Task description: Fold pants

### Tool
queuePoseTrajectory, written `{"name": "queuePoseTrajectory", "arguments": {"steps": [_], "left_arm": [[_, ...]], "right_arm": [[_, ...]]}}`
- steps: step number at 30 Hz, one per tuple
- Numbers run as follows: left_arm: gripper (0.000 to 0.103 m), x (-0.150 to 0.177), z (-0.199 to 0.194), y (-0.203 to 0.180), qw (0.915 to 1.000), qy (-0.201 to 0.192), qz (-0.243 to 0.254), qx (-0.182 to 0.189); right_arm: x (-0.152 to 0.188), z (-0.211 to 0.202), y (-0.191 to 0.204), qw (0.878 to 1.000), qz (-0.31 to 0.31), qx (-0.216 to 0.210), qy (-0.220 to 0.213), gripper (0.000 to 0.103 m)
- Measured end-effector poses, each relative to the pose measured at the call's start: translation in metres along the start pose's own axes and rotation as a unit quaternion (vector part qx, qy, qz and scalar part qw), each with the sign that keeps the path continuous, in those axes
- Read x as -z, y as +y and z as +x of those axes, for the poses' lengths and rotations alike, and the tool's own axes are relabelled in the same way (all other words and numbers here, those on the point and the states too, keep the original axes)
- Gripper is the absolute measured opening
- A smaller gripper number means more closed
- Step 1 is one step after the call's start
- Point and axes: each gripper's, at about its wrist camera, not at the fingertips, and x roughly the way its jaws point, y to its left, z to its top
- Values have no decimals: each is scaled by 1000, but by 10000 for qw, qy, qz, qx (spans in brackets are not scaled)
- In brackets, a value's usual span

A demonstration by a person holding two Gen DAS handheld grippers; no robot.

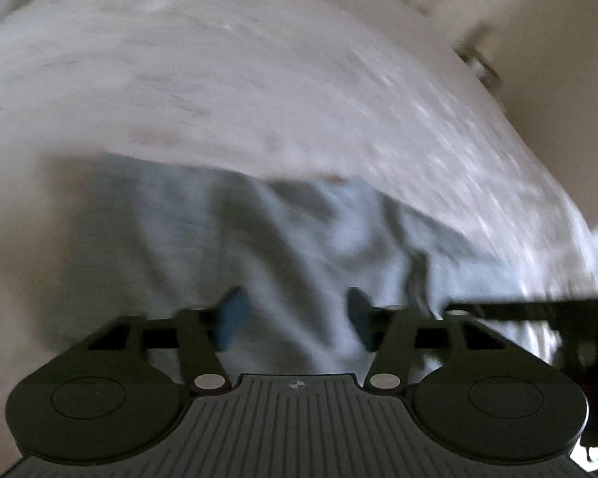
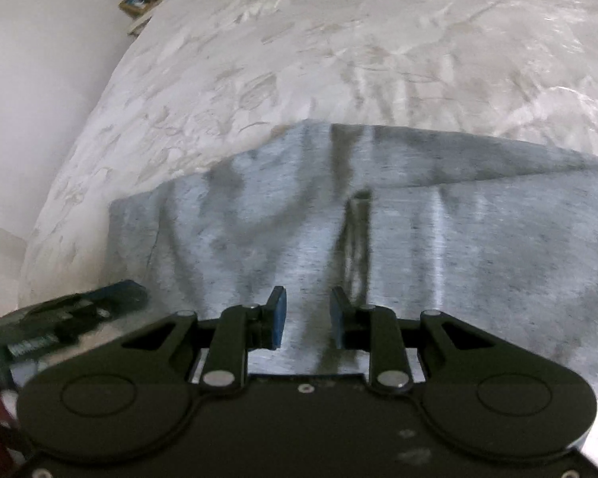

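The grey pants (image 2: 378, 231) lie spread on a pale patterned bed cover (image 2: 339, 40), already doubled, it seems, with one layer's edge running across the far side and a drawstring (image 2: 357, 239) trailing toward the camera. In the right wrist view the cloth stretches off to the right, so its long axis looks crosswise to the right gripper (image 2: 307, 316), which hangs directly above it with jaws partly apart and nothing pinched. The left gripper (image 1: 295, 314) also hangs over the grey cloth (image 1: 259, 247), jaws wide and empty; that view is blurred. Both sit right over the pants, so neither is clearly nearer.
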Motion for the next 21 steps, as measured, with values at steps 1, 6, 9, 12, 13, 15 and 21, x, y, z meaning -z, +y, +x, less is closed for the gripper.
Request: {"name": "queuePoseTrajectory", "arguments": {"steps": [1, 6, 9, 12, 13, 15, 21], "left_arm": [[70, -4, -5, 15, 9997, -91, -165, -123], [75, -25, -8, 83, 9940, -173, -961, -490], [75, -33, 12, 105, 9935, 162, -1058, -386], [76, -34, 39, 114, 9930, 622, -990, -177], [80, -33, 48, 115, 9923, 758, -973, -70], [99, -31, 61, 110, 9927, 827, -869, 139], [73, -34, 69, 88, 9891, 845, -1005, 670]], "right_arm": [[-1, 3, 5, 10000, -43, -14, 25, 27], [7, 16, 29, 9998, -118, -68, 114, 27], [14, 23, 38, 9999, -42, -47, 151, 27], [21, 27, 42, 9997, 23, -85, 234, 27], [24, 27, 43, 9997, 49, -74, 247, 27], [28, 29, 45, 9995, 105, -61, 275, 27], [36, 29, 42, 9993, 202, -57, 317, 27]]}}
